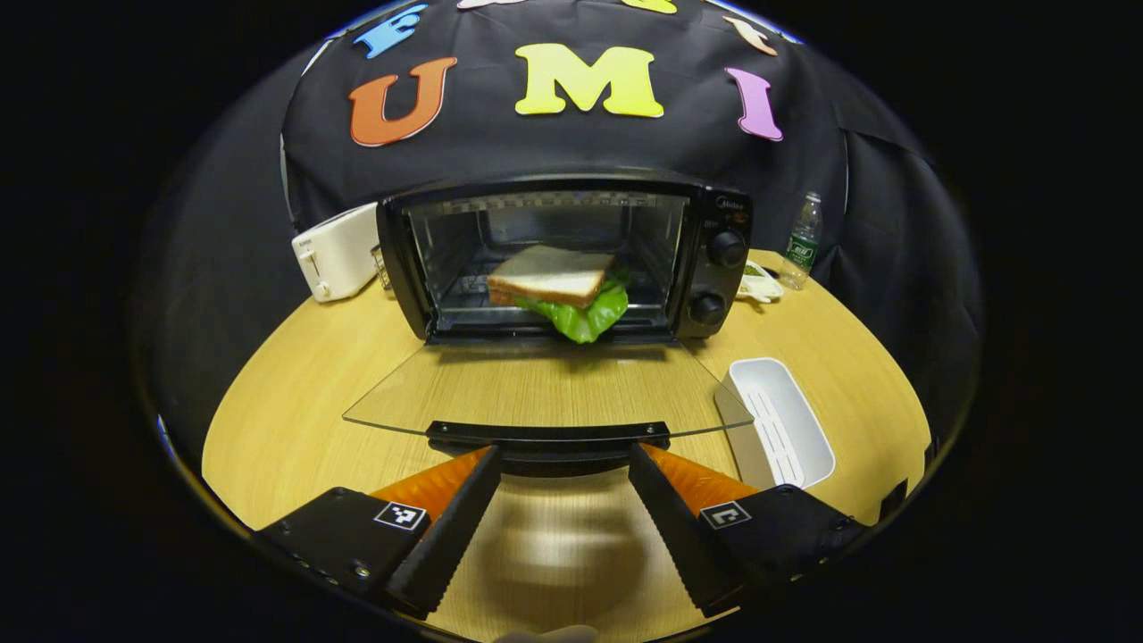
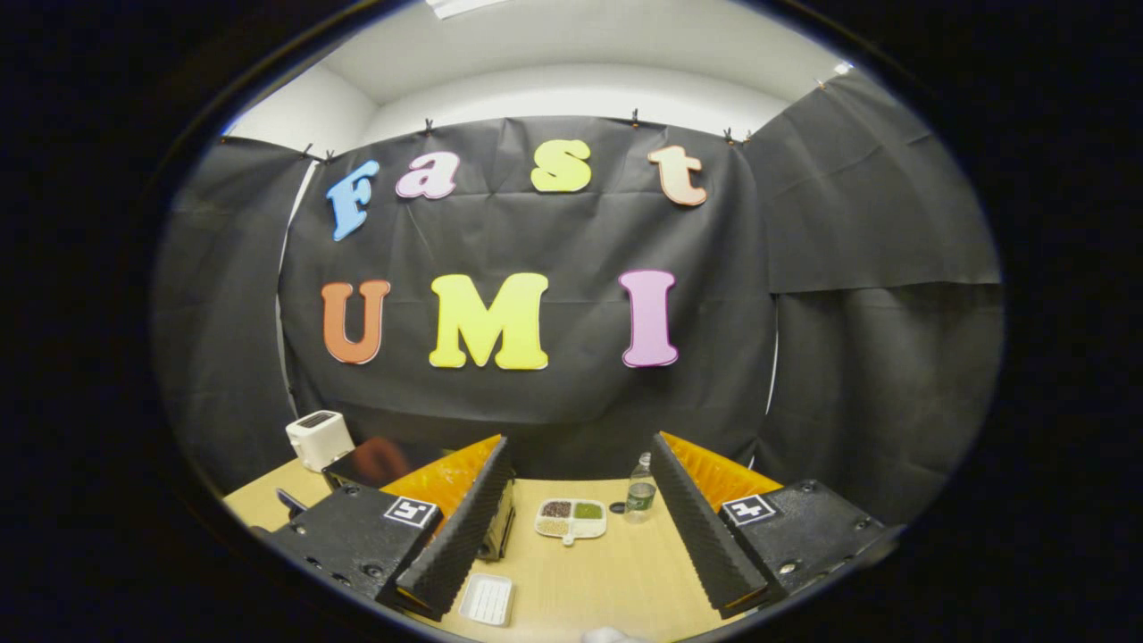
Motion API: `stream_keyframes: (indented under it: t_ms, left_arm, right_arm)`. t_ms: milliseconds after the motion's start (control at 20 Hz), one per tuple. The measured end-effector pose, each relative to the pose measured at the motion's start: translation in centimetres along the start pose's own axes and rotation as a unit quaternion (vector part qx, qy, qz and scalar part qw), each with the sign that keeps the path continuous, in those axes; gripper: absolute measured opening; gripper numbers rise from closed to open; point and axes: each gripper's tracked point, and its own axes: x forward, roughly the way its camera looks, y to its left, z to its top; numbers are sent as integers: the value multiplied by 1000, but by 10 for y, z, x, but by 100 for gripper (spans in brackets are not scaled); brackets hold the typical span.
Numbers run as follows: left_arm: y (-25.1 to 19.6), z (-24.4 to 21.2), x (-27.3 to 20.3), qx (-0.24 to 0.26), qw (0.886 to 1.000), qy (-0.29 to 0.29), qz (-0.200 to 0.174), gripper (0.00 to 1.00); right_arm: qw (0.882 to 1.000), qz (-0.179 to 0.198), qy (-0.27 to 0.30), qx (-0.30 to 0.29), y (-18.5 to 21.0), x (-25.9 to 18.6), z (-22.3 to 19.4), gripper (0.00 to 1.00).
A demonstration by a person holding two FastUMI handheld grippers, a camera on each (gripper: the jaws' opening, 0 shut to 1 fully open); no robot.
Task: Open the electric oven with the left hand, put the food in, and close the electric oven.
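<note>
The black electric oven (image 1: 714,223) stands at the back of the round wooden table (image 1: 295,393). Its glass door (image 1: 545,388) lies folded down flat toward me. Inside on the rack sits a sandwich (image 1: 558,279) of white bread with green lettuce hanging over the front edge. My left gripper (image 1: 564,460) is open, its fingers on either side of the door's black handle (image 1: 546,439) without pressing it. My right gripper (image 2: 579,455) is open and held high above the table, nothing between its fingers. Part of the oven (image 2: 366,463) appears behind its left finger.
A white toaster (image 1: 335,252) stands left of the oven. An empty white tray (image 1: 786,420) lies to the right of the door. A water bottle (image 1: 802,241) and a small divided dish (image 1: 759,281) are at the back right.
</note>
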Motion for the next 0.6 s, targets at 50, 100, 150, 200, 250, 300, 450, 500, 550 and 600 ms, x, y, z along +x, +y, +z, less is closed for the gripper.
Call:
stream_keyframes:
  t_ms: [50, 100, 150, 200, 250, 300, 450, 500, 550, 600]
  left_arm:
    - [1, 7, -1, 1, 1000, -5, 0, 95]
    - [3, 16, -3, 0, 1000, -10, 0, 95]
    - [3, 22, -4, -3, 1000, -14, -1, 95]
    - [5, 30, -4, -5, 1000, -18, -1, 96]
    - [6, 39, -5, -10, 1000, -21, -2, 95]
    - [8, 48, -6, -14, 999, -29, -2, 96]
    - [9, 76, -5, -4, 998, -56, -2, 96]
    - [9, 84, -3, -1, 998, -63, -2, 96]
    - [10, 91, -2, 2, 998, -69, -3, 96]
    - [11, 99, 0, 6, 997, -75, -3, 96]
  right_arm:
    - [1000, 0, -2, 0, 0, 2, 2, 95]
    - [1000, 0, -2, 0, 0, 2, 4, 95]
    - [1000, 0, -2, 0, 0, 3, 4, 95]
    - [1000, 0, -2, 2, 1, 3, 5, 95]
    - [1000, -1, -2, 5, 0, 4, 5, 95]
    - [1000, -1, -4, 6, 0, 4, 8, 95]
    - [1000, -6, -11, 5, -2, 6, 13, 95]
    - [1000, -6, -11, 6, -2, 6, 13, 95]
    - [1000, -7, -9, 7, -1, 7, 12, 95]
    - [1000, -7, -8, 8, 0, 8, 12, 95]
